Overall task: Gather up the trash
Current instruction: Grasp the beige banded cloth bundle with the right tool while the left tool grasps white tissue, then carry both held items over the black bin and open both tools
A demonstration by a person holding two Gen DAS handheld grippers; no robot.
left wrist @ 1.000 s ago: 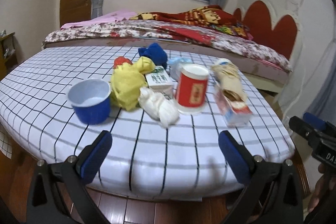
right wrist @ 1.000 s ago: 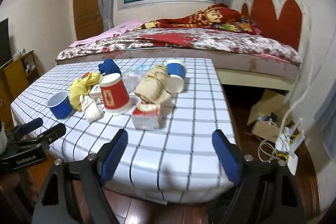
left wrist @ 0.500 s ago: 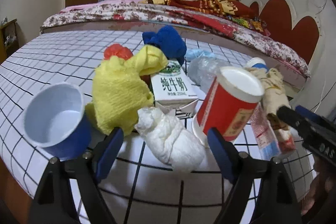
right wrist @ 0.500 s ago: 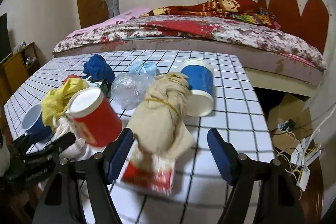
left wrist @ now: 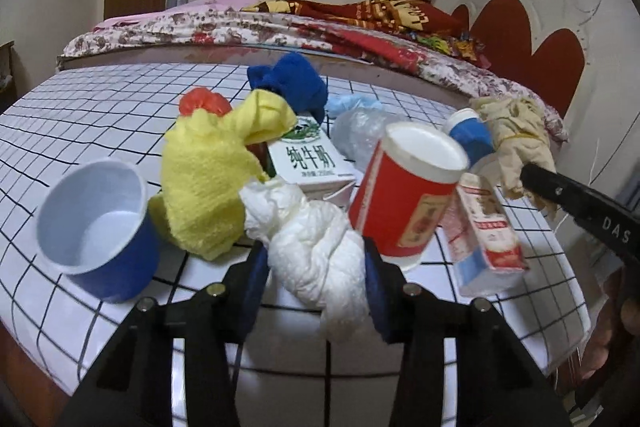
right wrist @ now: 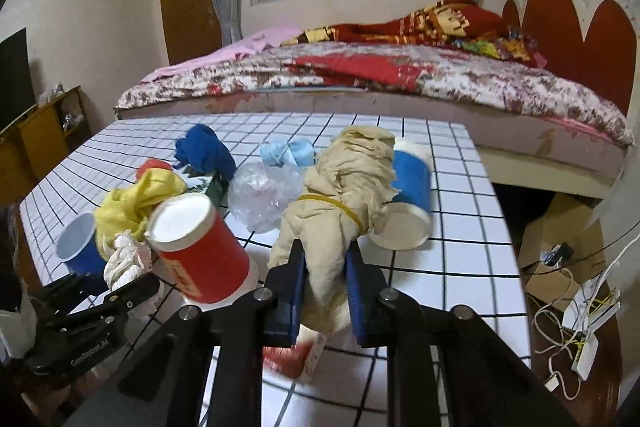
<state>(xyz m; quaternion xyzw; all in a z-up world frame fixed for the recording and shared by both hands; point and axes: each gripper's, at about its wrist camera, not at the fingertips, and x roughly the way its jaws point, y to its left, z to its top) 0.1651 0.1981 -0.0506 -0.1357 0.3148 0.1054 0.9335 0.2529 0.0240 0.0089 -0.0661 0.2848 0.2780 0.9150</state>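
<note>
Both our grippers have pushed into the trash pile since before: left gripper (left wrist: 316,279) closing around white tissue wad (left wrist: 316,247), right gripper (right wrist: 324,291) clamping beige cloth (right wrist: 344,195). Blue cup (left wrist: 96,227) stands empty on the table (left wrist: 80,115).

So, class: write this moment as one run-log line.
task: collect trash | left tongs: closing around white tissue wad | right tongs: shut on beige rag bundle | table: cluttered
</note>
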